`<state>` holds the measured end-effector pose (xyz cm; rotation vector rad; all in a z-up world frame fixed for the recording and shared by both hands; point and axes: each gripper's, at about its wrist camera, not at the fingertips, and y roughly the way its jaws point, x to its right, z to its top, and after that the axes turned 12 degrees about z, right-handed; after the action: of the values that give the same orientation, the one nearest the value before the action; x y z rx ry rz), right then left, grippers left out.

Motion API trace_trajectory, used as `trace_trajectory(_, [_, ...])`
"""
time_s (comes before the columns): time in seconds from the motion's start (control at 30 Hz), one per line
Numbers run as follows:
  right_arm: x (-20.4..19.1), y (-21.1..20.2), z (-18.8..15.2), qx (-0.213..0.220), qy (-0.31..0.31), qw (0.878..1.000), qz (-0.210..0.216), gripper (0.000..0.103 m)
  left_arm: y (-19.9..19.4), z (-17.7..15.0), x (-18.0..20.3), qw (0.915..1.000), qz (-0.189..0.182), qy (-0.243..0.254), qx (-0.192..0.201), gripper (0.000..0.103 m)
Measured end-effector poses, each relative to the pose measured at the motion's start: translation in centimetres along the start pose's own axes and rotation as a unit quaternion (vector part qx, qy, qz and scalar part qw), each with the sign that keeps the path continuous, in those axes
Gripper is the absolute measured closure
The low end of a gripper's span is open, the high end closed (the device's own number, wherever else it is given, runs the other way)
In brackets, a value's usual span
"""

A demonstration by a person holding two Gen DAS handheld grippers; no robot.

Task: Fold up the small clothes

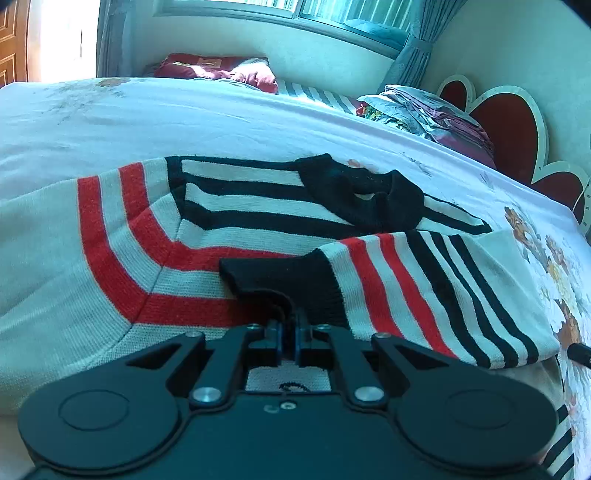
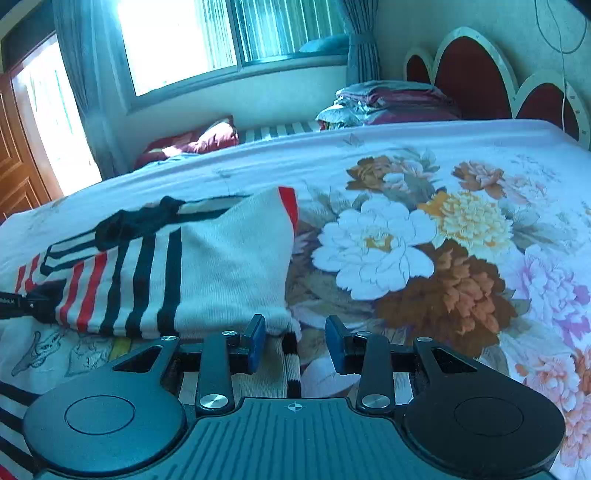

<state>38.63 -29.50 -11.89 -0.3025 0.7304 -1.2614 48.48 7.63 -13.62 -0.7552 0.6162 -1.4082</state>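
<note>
A: What does the left hand-held gripper (image 1: 291,325) do?

B: Its two fingers are pressed together on the black cuff (image 1: 280,280) of the sweater's sleeve. The sleeve lies folded across the body of the striped sweater (image 1: 110,258).

A: And the right hand-held gripper (image 2: 295,343)?

B: It is wide open and holds nothing. One blue pad (image 2: 256,341) is just beside the white knit corner of the sweater (image 2: 236,258); whether it touches the corner I cannot tell.

A: Where is the sweater?

B: It lies flat on the bed, on a flowered sheet (image 2: 424,258). Its black collar (image 1: 354,188) is toward the far side.

A: What is behind?

B: A pile of folded bedding (image 2: 388,99) near the red headboard (image 2: 472,74), a dark red pillow (image 1: 221,70), and a window (image 2: 221,33) with curtains.
</note>
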Motion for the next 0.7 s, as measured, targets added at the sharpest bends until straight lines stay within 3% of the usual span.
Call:
trace_trajectory(0.1, [-0.4, 1.5, 1.1, -0.007, -0.002, 1.0, 0.012, 0.066, 0.0, 0.0, 0.1, 1.0, 0.002, -0.003, 0.0, 0.098])
trace_trajectory(0.2, [-0.8, 5.3, 0.5, -0.075, -0.024, 0.997, -0.006, 0.072, -0.1, 0.1, 0.1, 1.0, 0.002, -0.003, -0.003, 0.097])
trace_trajectory(0.23, [-0.7, 5.3, 0.6, -0.067, -0.023, 0.997, -0.006, 0.072, -0.2, 0.2, 0.0, 1.0, 0.002, 0.0, -0.004, 0.094])
trace_trajectory(0.3, [-0.4, 4.4, 1.3, -0.052, -0.005, 0.999, 0.005, 0.072, -0.9, 0.5, -0.3, 0.9999, 0.007, -0.005, 0.006, 0.073])
trace_trajectory(0.33, [0.2, 3.6, 1.9, -0.024, 0.011, 1.0, 0.013, 0.072, -1.3, 0.6, -0.5, 0.9997, 0.012, -0.005, 0.019, 0.052])
trace_trajectory(0.37, [0.7, 3.1, 2.7, -0.006, 0.022, 1.0, 0.02, 0.072, -1.5, 0.8, -0.6, 0.9993, 0.019, -0.002, 0.031, 0.038])
trace_trajectory(0.4, [1.4, 3.2, 3.6, 0.004, 0.033, 0.999, 0.025, 0.071, -1.4, 1.0, -0.8, 0.999, 0.024, 0.0, 0.038, 0.037])
trace_trajectory(0.47, [3.2, 4.4, 5.9, 0.013, 0.063, 0.997, 0.034, 0.071, -0.5, 1.8, -1.1, 0.9995, 0.018, -0.004, 0.026, 0.054])
trace_trajectory(0.5, [4.1, 5.4, 7.0, 0.015, 0.08, 0.996, 0.043, 0.071, 0.2, 2.2, -1.2, 0.9997, 0.012, -0.01, 0.019, 0.057])
trace_trajectory(0.7, [9.8, 12.2, 10.4, -0.01, 0.194, 0.973, 0.125, 0.071, 2.4, 3.4, -1.3, 0.9997, 0.005, -0.024, 0.001, 0.067])
